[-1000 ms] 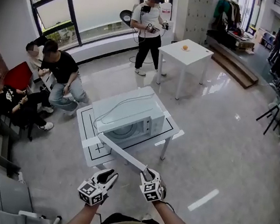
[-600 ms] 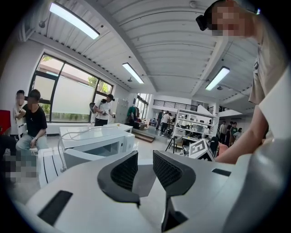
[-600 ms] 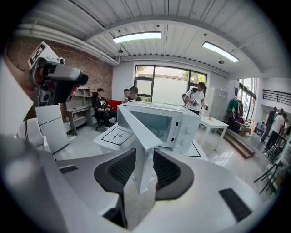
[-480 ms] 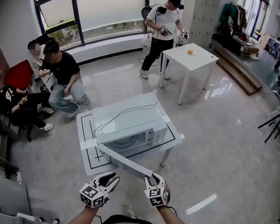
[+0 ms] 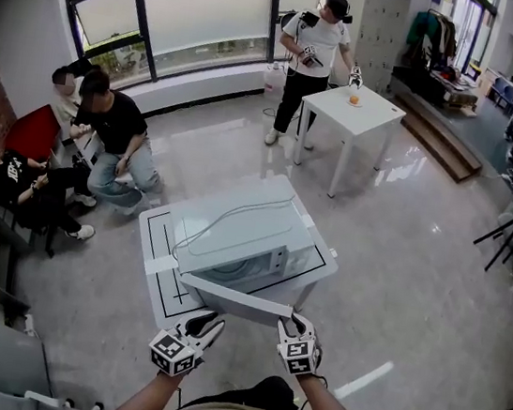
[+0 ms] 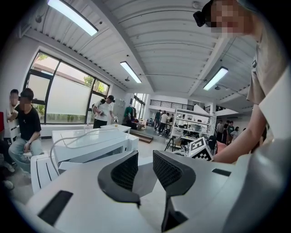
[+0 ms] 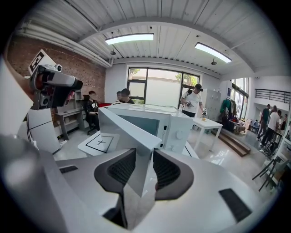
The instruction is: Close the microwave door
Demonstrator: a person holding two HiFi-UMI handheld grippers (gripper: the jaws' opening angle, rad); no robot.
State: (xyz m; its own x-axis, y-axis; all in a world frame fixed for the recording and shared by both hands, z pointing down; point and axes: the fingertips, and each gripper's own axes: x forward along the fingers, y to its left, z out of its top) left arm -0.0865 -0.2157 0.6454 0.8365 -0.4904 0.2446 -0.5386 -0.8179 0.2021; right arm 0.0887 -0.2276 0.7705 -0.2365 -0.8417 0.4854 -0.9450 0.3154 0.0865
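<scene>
my right gripper has its jaws clenched on the free edge of the microwave door. the right gripper view shows the white panel pinched between both pads. my left gripper has its jaws released with a narrow gap, and the left gripper view shows only floor through that gap.

the microwave sits on the small white surface with black guide lines, straight ahead of me. the door stands open. its long axis runs across my view, from the hinge at the oven's left front corner to my right jaws, at a shallow angle to the oven's face. so the opening it must shut on lies just beyond the panel, forward of the jaws, with the control strip on the right side of the face.

i judge the coming move to be an arc: push the gripped edge forward and in toward the control strip, pivoting about the left hinge. the right hand is the one on the door. the left hangs close to the panel's near face towards the hinge end, and i can't tell whether it touches.

only a slice of the oven cavity shows behind the door, and i can make out nothing loaded in it.
</scene>
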